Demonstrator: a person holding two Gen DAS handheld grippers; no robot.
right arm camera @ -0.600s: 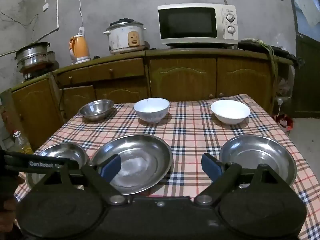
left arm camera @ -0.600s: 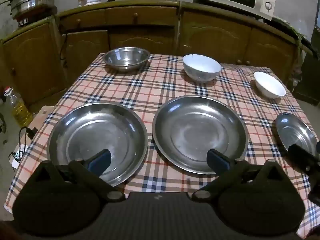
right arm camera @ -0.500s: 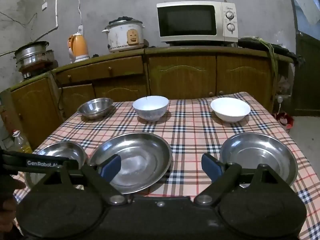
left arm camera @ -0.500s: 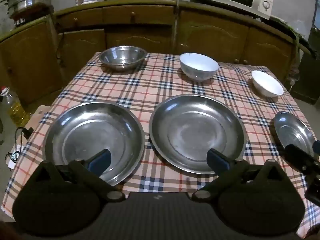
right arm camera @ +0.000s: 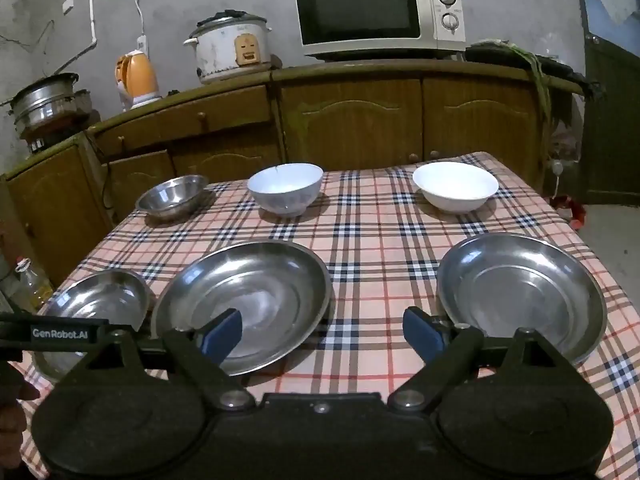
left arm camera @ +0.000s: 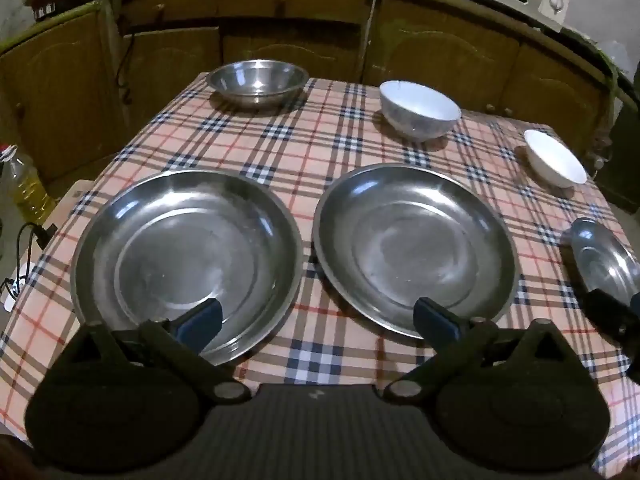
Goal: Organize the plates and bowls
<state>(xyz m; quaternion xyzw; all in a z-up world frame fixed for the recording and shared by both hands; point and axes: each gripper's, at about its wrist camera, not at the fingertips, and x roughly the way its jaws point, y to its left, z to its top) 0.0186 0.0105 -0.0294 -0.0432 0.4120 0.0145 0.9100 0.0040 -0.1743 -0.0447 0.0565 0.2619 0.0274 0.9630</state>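
Three steel plates lie along the near side of the plaid table: left plate (left arm camera: 186,256), middle plate (left arm camera: 414,248) and right plate (left arm camera: 604,260). Behind them stand a steel bowl (left arm camera: 258,80), a white bowl (left arm camera: 418,110) and a shallower white bowl (left arm camera: 554,162). My left gripper (left arm camera: 316,320) hangs open over the gap between the left and middle plates. My right gripper (right arm camera: 322,334) is open too, above the cloth between the middle plate (right arm camera: 248,296) and the right plate (right arm camera: 524,292). Neither holds anything.
Wooden cabinets (right arm camera: 352,120) run behind the table, with a microwave (right arm camera: 378,12), a rice cooker (right arm camera: 230,46) and a kettle (right arm camera: 136,76) on top. An oil bottle (left arm camera: 24,184) stands on the floor at the left. A door (right arm camera: 612,120) is at the right.
In both wrist views the table has slid upward, more so on the left: both grippers have tipped further down toward the plates. Both stay open and nothing on the table has moved.
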